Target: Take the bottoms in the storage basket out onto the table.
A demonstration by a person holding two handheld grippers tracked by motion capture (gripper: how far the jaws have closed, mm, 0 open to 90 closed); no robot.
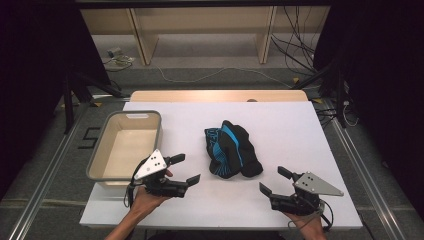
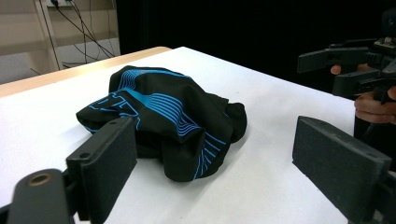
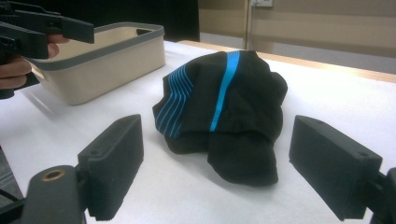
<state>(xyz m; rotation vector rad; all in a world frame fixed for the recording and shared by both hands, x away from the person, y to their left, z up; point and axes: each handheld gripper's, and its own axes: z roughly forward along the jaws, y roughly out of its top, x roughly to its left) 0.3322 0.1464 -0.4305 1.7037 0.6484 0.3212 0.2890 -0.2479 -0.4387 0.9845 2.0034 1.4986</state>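
High view first: a crumpled black garment with blue stripes (image 1: 232, 150) lies in a heap near the middle of the white table (image 1: 280, 120), with a beige bin (image 1: 100, 155) standing empty to its left, apart from it. The left claw (image 1: 182, 169) is held just in front of the bin's near right corner, its jaws spread wide and holding nothing; the right claw (image 1: 275, 181) sits at the other side of the garment, nearer the person, likewise released and empty. Both point toward the heap without touching it. From the left gripper view the garment (image 2: 163, 121) lies between and beyond the parted jaws, and the right gripper view shows the same heap (image 3: 229, 112) framed by its own open jaws, the bin (image 3: 100, 70) beyond. By my reading the work has barely begun: the cloth is ungrasped, still bunched, and nothing is in the bin. Reaching, gripping and whatever handling follows, likely lifting it toward the bin, all remain.
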